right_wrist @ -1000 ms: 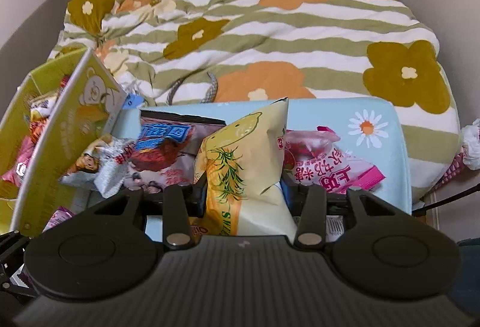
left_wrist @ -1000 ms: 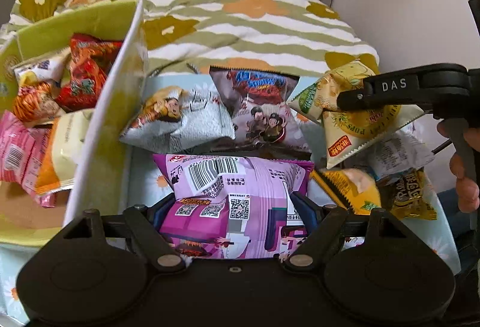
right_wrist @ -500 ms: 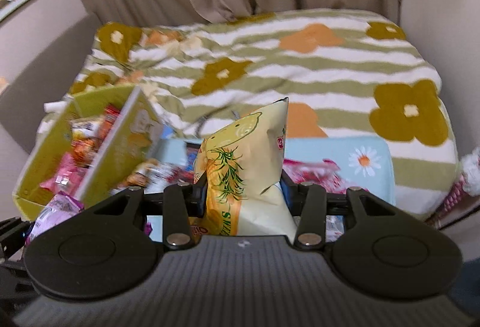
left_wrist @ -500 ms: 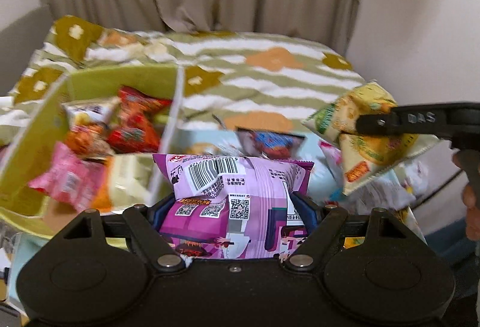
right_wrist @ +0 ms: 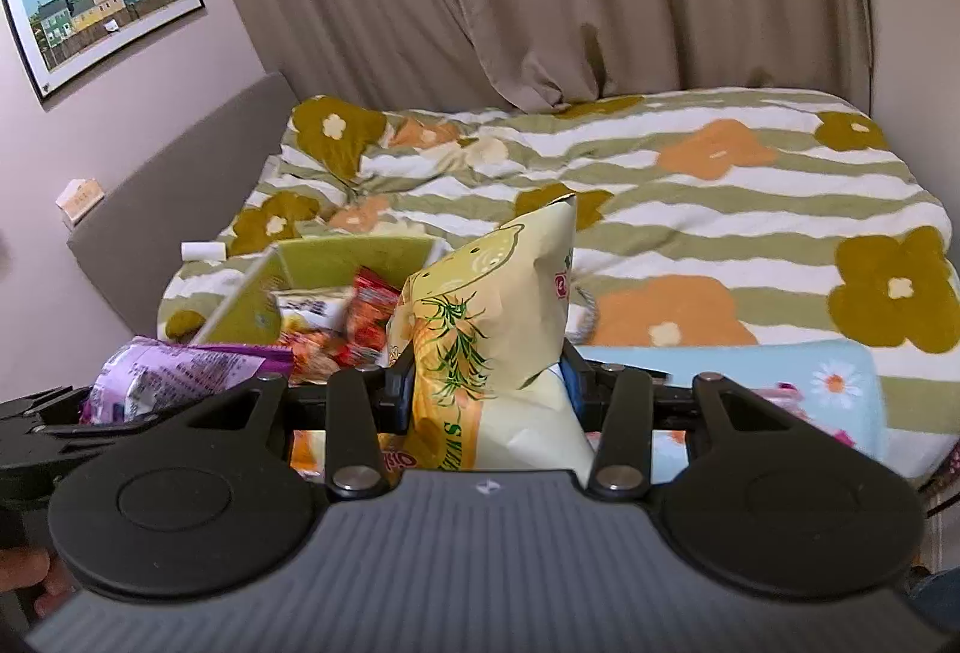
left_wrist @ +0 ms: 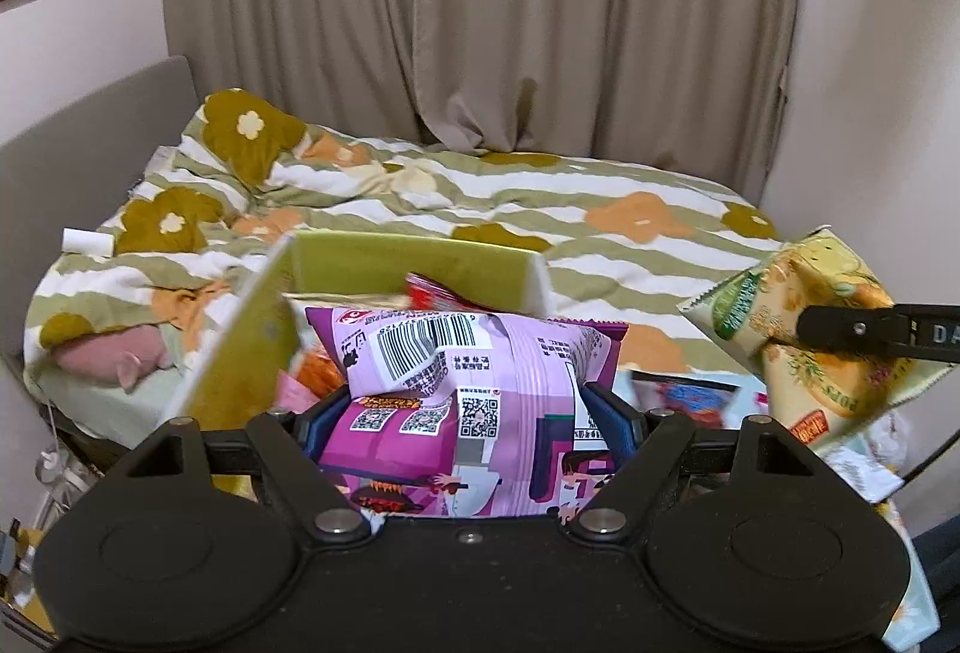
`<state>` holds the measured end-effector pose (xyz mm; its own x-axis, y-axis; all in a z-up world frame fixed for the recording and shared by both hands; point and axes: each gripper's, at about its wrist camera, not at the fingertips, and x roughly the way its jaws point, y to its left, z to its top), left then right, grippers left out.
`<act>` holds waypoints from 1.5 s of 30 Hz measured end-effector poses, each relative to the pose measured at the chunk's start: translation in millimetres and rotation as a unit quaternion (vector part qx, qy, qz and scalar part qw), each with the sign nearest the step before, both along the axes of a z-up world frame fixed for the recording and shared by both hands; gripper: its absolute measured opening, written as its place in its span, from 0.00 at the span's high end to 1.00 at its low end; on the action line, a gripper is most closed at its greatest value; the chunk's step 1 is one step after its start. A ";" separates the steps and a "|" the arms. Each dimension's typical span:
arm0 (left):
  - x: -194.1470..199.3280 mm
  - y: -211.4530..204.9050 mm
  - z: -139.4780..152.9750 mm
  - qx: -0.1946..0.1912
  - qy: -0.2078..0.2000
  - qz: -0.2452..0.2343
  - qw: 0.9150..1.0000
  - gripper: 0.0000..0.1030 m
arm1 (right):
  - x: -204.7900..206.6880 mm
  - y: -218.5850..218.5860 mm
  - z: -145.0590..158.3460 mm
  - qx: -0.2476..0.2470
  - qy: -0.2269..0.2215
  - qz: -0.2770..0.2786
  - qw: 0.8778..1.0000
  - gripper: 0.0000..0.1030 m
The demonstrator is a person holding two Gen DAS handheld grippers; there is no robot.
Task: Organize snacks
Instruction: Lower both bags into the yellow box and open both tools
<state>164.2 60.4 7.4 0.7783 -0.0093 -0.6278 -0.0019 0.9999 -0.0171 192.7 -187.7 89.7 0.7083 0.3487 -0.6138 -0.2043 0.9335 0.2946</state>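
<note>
- While both packets hang in the air, the left gripper (left_wrist: 465, 413) is clamped on a purple snack bag (left_wrist: 474, 389), its jaws pinching the lower half so the barcode end stands up clear of the fingers.
- That bag sits just in front of the green box (left_wrist: 414, 263), which rests on the near left part of the bed (right_wrist: 720, 209); to my eye it is being carried there to be dropped in.
- Red and orange packets (right_wrist: 360, 317) already lie inside the box, so the sorting looks partly done.
- Over on the right, the right gripper (right_wrist: 486, 383) is closed tight on a yellow chip bag (right_wrist: 498, 317), gripped across its waist so it stands upright and does not flop.
- From the left view the same yellow bag hangs at the right, well apart from the box, probably waiting its turn.
- On the pale blue cushion (right_wrist: 780, 365) at the bed's near edge a few loose snacks (left_wrist: 684, 395) lie unsorted; I cannot tell how many.
- Both bags are puffed with air, so a squeeze at the middle holds them, though I'd guess too hard a pinch could crush what is inside.
- Next, the purple bag likely needs lifting over the box's near wall before release.
</note>
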 end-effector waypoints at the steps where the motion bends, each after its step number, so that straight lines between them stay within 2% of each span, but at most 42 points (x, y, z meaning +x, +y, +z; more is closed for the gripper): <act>1: 3.4 7.5 -0.2 0.002 0.000 -0.001 1.000 0.20 | 1.8 9.7 0.5 0.002 0.001 -0.001 1.000 0.44; 6: 22.4 49.4 -9.6 0.006 0.002 -0.008 1.000 0.19 | 14.4 55.9 -5.0 0.008 0.013 -0.001 1.000 0.44; 16: 54.8 108.3 -47.7 -0.015 0.042 -0.046 0.998 0.18 | 40.9 135.2 -28.8 -0.002 0.049 -0.023 0.999 0.44; 18: 56.0 114.7 -53.1 -0.012 0.038 -0.052 0.998 0.14 | 44.6 147.0 -34.0 -0.008 0.056 -0.030 0.998 0.44; 20: 56.9 119.7 -59.5 -0.009 0.038 -0.059 0.998 0.01 | 47.6 157.7 -39.1 -0.012 0.063 -0.037 0.997 0.43; 26: 52.4 127.4 -68.0 -0.010 0.048 -0.093 0.995 0.01 | 48.1 172.5 -53.1 -0.017 0.084 -0.060 0.994 0.43; 31: 49.7 131.9 -64.7 -0.018 0.046 -0.098 0.994 0.01 | 46.5 177.8 -58.8 -0.030 0.093 -0.067 0.993 0.43; 41: 45.9 137.1 -48.7 -0.029 0.034 -0.059 0.997 0.01 | 44.3 183.5 -53.7 -0.065 0.065 -0.055 0.994 0.42; 44: 44.5 138.0 -46.5 -0.028 0.029 -0.049 0.998 0.01 | 42.3 184.2 -58.6 -0.048 0.068 -0.048 0.995 0.34; 45: 44.1 138.4 -46.0 -0.028 0.027 -0.046 0.998 0.01 | 40.8 184.2 -61.4 -0.040 0.068 -0.044 0.996 0.21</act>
